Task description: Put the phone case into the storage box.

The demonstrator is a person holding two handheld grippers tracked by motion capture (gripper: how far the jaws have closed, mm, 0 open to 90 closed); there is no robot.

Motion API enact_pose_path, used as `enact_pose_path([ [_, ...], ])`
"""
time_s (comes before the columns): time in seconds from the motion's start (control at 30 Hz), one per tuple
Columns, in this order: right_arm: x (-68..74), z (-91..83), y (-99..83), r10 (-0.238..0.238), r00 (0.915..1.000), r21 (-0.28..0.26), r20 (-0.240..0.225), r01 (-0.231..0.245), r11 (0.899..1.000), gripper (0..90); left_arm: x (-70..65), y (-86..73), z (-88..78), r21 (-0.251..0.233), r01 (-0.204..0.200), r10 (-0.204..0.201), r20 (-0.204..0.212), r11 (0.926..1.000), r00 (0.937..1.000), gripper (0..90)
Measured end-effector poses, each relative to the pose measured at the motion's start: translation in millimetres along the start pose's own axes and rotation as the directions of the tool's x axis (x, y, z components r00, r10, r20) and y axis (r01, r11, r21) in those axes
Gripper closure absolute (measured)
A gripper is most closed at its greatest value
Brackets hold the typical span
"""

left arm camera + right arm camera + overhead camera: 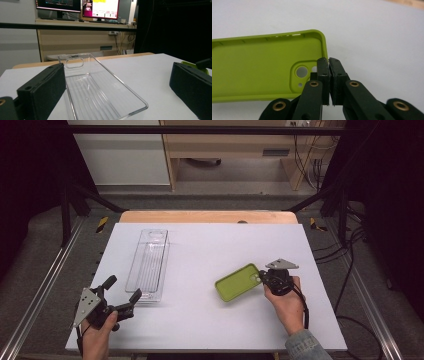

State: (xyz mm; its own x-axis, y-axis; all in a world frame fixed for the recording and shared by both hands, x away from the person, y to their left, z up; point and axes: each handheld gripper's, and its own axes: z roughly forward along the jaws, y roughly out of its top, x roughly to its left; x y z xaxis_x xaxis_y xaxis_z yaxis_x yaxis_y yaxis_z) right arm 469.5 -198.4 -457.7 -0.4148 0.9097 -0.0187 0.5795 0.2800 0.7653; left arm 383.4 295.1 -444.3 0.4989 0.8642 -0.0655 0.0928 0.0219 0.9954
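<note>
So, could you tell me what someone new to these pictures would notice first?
The bright green phone case stands out at the right of the white table, its end wall pinched between the shut jaws of the right tool. Next comes the long clear plastic tray lying at the left. The left tool sits at the tray's near end with its jaws wide open.
</note>
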Motion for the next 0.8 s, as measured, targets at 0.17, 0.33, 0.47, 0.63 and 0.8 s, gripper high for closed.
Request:
enact_pose_path([
  [0.17, 10.6, -14.3, 25.8, -0.119, 0.9929, -0.051, 0.008, 0.119, 0.992, 87.9, -7.9, 14.9, -3.3, 0.040, 0.038, -0.039, 0.026, 0.9985, 0.9989, 0.0],
  [0.33, 15.3, -23.3, 40.2, -0.216, 0.9764, -0.088, 0.015, 0.216, 0.972, 88.1, -25.1, 31.6, 11.2, 0.144, -0.007, -0.001, 0.056, 0.9895, 0.9984, 0.9],
  [0.47, 19.7, -27.9, 49.2, -0.308, 0.9507, -0.090, 0.039, 0.310, 0.946, 88.1, -39.3, 42.7, 26.9, 0.194, -0.036, 0.017, 0.103, 0.9803, 0.9945, 1.6],
  [0.63, 24.2, -29.8, 56.3, -0.372, 0.9270, -0.099, 0.049, 0.375, 0.922, 88.1, -48.2, 52.8, 47.8, 0.239, -0.062, 0.031, 0.133, 0.9690, 0.9906, 2.3],
  [0.8, 26.0, -29.3, 58.8, -0.416, 0.9075, -0.134, 0.057, 0.420, 0.897, 88.1, -49.9, 59.5, 59.8, 0.248, -0.028, -0.014, 0.166, 0.9684, 0.9860, 2.8],
])
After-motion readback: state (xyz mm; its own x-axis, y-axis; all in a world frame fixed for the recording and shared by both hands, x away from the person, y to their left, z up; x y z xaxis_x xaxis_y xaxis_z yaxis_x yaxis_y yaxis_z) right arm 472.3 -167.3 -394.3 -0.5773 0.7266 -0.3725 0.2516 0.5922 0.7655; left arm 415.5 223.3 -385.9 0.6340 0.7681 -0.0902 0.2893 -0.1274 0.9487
